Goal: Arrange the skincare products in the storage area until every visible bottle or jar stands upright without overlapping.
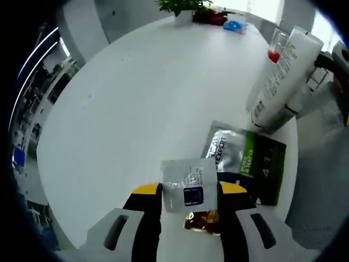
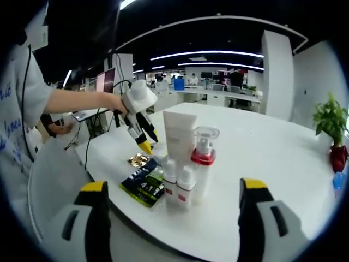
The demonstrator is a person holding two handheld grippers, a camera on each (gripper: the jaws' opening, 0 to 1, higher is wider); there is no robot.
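In the left gripper view my left gripper [image 1: 189,189] is shut on a small silver sachet [image 1: 188,184], just above the white table [image 1: 136,93]. A gold foil packet [image 1: 203,220] lies under it, and a green and silver sachet [image 1: 248,161] lies flat beside it. Beyond stand a tall white tube [image 1: 286,71] and a clear bottle with a red collar [image 1: 275,50]. My right gripper [image 2: 173,188] is open, a little short of the group: the tube [image 2: 180,134], the red-collared bottle [image 2: 204,153], two small white bottles [image 2: 170,180] and the green sachet [image 2: 144,183]. The left gripper [image 2: 148,141] reaches in behind them.
The products sit near the table's front edge [image 2: 163,229]. A potted plant [image 2: 330,123] in a red pot stands at the far side, with a blue object [image 1: 234,24] next to it. A person's arm [image 2: 71,101] comes in from the left. Desks and monitors fill the room behind.
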